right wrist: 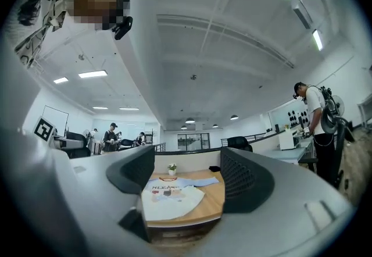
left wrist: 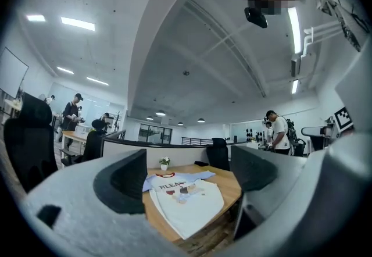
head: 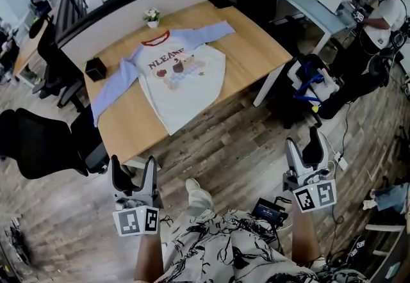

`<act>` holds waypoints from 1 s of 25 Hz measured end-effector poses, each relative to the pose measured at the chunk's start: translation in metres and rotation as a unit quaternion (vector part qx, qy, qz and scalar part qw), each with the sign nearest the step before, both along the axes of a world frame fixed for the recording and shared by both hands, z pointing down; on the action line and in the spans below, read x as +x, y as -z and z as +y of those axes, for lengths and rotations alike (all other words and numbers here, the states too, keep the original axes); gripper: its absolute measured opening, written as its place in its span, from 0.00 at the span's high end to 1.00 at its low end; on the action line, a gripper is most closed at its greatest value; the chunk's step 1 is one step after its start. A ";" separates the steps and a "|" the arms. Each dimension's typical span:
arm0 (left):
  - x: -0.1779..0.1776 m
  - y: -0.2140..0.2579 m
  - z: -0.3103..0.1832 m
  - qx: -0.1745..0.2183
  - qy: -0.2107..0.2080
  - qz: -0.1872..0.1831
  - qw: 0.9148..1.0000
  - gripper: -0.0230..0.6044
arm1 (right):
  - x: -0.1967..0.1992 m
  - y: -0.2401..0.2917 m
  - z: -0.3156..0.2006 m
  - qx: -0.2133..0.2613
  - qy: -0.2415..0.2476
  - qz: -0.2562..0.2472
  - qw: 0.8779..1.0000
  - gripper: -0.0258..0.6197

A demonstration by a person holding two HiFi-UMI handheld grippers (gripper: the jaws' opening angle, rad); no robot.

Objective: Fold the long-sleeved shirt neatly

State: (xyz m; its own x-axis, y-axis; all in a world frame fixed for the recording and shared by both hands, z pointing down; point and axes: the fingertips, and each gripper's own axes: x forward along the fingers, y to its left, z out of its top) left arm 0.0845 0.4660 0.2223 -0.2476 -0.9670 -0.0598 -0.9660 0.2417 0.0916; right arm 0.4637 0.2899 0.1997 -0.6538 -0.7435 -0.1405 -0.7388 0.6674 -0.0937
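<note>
**Shirt flat on desk, both grippers released and well clear**

1. Shirt [head: 182, 73]: lies spread face up on the wooden desk [head: 256, 51]. Body white with a printed front, collar red, sleeves pale blue. The collar points to the far side of the desk, and the hem reaches the near edge. One sleeve runs out toward the far right corner. The other runs down toward the near left corner, and its cuff ends at the desk edge. No fold has been made.

2. Left gripper [head: 134, 169]: held low over the wood floor [head: 224, 141], well apart from the desk. Its own view shows the jaws apart with nothing between them. The shirt and desk appear far off through the gap.

3. Right gripper [head: 304, 147]: also over the floor, level with the left one and well apart from the desk. Jaws released and grasping nothing; the shirt shows at a distance between them.

4. Other items on the desk: a small potted plant [head: 152, 16] stands at the far edge just beyond the collar. A black box [head: 96, 68] sits near the left end, beside the left sleeve.

5. Surroundings: a black chair [head: 45, 144] stands at the near left of the desk. A second person [head: 384, 16] stands at another desk to the far right.
</note>
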 end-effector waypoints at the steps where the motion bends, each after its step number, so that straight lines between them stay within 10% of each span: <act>1: -0.011 0.004 -0.012 0.003 -0.004 -0.003 1.000 0.26 | -0.007 0.005 -0.010 0.004 -0.005 -0.002 1.000 0.42; 13: -0.110 0.011 -0.108 0.010 -0.044 -0.010 0.999 0.26 | -0.067 0.010 -0.082 0.000 -0.076 -0.003 0.997 0.42; 25: -0.117 -0.014 -0.214 -0.025 -0.062 -0.023 0.997 0.25 | -0.067 -0.027 -0.175 -0.025 -0.096 -0.016 0.995 0.42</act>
